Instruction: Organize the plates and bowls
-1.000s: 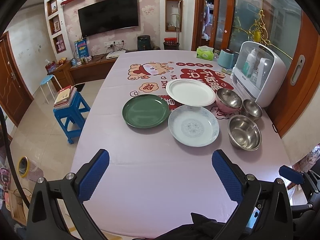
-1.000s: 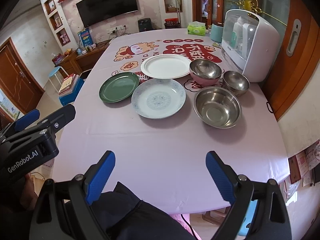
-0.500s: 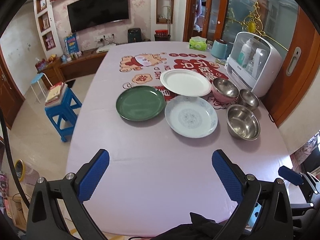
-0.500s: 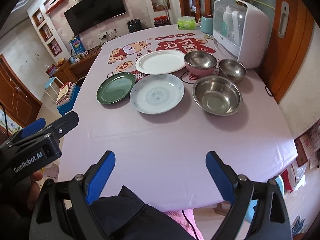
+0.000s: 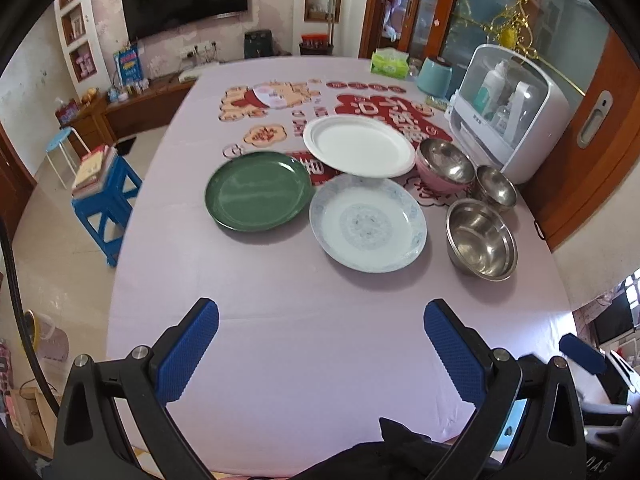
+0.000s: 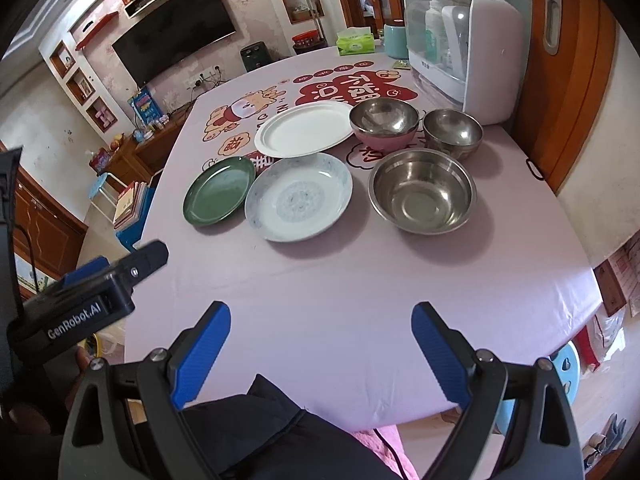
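Observation:
On the lilac tablecloth (image 5: 304,312) lie a green plate (image 5: 258,190), a white plate (image 5: 358,151) behind it and a blue-patterned plate (image 5: 368,226) in front. To their right stand a pink-sided steel bowl (image 5: 444,168), a small steel bowl (image 5: 496,188) and a large steel bowl (image 5: 480,240). My left gripper (image 5: 320,344) hangs open over the near table edge, short of the plates, nothing between its blue pads. My right gripper (image 6: 320,340) is open too, over the near edge, facing the patterned plate (image 6: 298,198) and large bowl (image 6: 422,190). The left gripper's body (image 6: 92,300) shows at left.
A white countertop cabinet with bottles (image 5: 508,108), a teal canister (image 5: 434,78) and a tissue pack (image 5: 390,63) stand at the table's far right. A blue stool with books (image 5: 106,196) is on the floor to the left. A dark sleeve (image 6: 280,432) lies below the right gripper.
Both views have closed in on the table and tipped downward; the plates and bowls sit larger and lower in frame. Nothing on the table has moved, and both grippers stay open.

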`<state>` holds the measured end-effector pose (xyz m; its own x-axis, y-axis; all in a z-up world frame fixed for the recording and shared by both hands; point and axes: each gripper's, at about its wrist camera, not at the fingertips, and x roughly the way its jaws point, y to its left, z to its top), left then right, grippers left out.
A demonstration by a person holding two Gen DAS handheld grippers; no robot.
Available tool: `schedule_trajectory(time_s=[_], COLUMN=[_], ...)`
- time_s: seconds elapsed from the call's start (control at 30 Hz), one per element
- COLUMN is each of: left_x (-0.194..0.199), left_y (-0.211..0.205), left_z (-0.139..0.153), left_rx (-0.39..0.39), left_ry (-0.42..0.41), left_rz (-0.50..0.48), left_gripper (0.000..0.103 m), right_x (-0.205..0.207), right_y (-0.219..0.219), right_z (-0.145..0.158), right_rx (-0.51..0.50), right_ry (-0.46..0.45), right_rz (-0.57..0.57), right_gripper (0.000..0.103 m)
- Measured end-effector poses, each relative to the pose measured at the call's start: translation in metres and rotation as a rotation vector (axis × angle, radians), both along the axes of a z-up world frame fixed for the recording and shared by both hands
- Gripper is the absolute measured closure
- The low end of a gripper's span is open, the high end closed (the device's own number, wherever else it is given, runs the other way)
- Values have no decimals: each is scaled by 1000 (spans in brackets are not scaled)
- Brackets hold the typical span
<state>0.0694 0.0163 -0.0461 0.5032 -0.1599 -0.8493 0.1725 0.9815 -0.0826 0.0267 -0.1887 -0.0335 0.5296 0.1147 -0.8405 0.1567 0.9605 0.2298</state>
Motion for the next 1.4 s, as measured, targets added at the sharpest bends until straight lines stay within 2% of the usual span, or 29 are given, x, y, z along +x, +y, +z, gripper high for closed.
schedule_trajectory(time_s=[0.1,0.33,0.6,0.9,1.07,1.4], left_x=[15,54,107,166,198,270], left_y=[0,2,1,-5,-8,-16], left_z=[-4,-15,-22,-32,-41,-65], left_rx=[11,-47,-20,4,-5,-1], left_ry=[29,79,94,110,104,85], left_rz=[24,47,77,95,89,98], left_gripper=[1,1,1,1,1,1], right_x=[14,49,93,147,178,231], right_y=[-6,-16,-25,-47,-55,-56], right_z=[-1,-5,-15,-21,-35,-80], right_rx=[7,7,27,88,116,178], right_ry=[-4,-13,-26,-117,-129,-64], right_rz=[4,27,57,26,8,-43], right_gripper=[11,11,11,11,11,11])
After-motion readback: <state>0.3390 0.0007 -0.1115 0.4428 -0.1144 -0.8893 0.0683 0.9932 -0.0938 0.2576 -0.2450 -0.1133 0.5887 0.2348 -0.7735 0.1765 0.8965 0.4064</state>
